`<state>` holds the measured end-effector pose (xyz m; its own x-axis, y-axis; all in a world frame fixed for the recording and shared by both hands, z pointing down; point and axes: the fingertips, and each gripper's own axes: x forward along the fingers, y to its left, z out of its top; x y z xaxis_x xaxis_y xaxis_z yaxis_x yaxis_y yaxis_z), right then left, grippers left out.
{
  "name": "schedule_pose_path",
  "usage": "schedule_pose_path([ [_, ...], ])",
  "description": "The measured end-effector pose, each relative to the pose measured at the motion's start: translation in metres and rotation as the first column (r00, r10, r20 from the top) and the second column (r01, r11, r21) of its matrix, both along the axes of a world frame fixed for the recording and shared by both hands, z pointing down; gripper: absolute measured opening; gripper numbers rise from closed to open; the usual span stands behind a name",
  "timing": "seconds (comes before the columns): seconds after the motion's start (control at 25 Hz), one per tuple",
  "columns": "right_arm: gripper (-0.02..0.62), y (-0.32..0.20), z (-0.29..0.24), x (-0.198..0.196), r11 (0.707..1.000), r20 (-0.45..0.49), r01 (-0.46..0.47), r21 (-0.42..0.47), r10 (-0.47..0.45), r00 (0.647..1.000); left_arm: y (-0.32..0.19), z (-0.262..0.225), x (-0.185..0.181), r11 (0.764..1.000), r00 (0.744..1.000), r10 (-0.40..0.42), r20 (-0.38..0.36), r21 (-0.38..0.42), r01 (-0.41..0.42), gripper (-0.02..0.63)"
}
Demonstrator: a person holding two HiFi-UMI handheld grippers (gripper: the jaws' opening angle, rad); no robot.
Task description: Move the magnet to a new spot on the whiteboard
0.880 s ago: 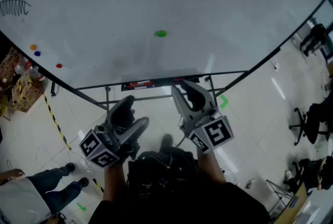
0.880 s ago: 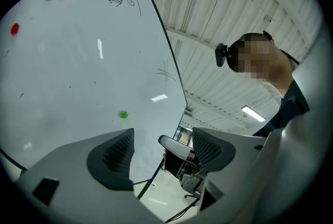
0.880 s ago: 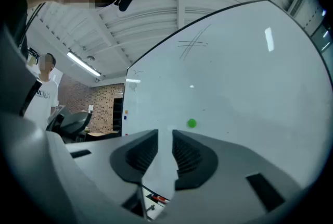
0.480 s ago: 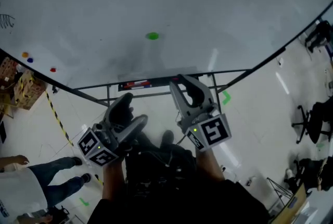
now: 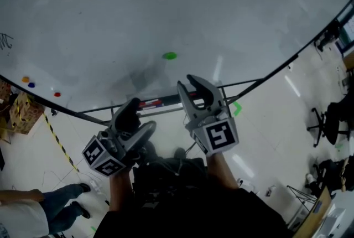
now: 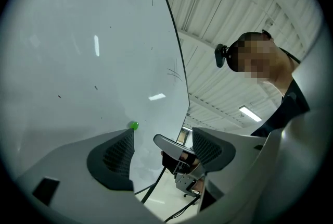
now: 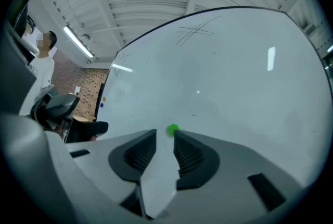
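A small green magnet (image 5: 170, 56) sticks to the big whiteboard (image 5: 232, 15), low down near the middle. My right gripper (image 5: 188, 83) points at it from just below, jaws open with nothing between them. In the right gripper view the magnet (image 7: 173, 129) sits just beyond the tips of the right gripper (image 7: 165, 137), in line with the gap. My left gripper (image 5: 131, 107) hangs lower and to the left, open and empty. In the left gripper view the magnet (image 6: 135, 125) shows above the left jaw of the left gripper (image 6: 161, 140).
Orange (image 5: 25, 79), blue (image 5: 31, 85) and red (image 5: 57, 94) magnets sit at the board's lower left. A marker tray (image 5: 160, 103) runs under the board's bottom edge. A person (image 5: 19, 215) stands at lower left; office chairs (image 5: 332, 120) are on the right.
The right gripper has risen closer to the green magnet, and the head view has tilted so the magnet sits lower in the picture. The left gripper has hardly moved.
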<state>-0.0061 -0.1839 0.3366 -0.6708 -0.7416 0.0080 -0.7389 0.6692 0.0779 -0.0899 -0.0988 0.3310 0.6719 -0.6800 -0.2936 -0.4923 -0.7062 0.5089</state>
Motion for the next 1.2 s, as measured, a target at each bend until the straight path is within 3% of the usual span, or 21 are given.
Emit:
schedule_pose_path([
  [0.28, 0.163, -0.026, 0.002, -0.023, 0.991, -0.106, -0.127, 0.036, 0.130, 0.986, -0.015, -0.002, -0.026, 0.999, 0.999, 0.046, 0.004, 0.019, -0.046, 0.337],
  [0.88, 0.167, -0.062, 0.004, -0.036, 0.955, -0.178, -0.273, 0.115, 0.290, 0.940, -0.033, 0.004, -0.044, 0.996, 0.996, 0.083, 0.036, 0.020, -0.084, 0.337],
  [1.2, 0.160, -0.066, 0.004, -0.038, 0.926, -0.167, -0.343, 0.160, 0.368, 0.915, -0.037, 0.006, -0.045, 0.995, 0.994, 0.094, 0.050, 0.014, -0.094, 0.337],
])
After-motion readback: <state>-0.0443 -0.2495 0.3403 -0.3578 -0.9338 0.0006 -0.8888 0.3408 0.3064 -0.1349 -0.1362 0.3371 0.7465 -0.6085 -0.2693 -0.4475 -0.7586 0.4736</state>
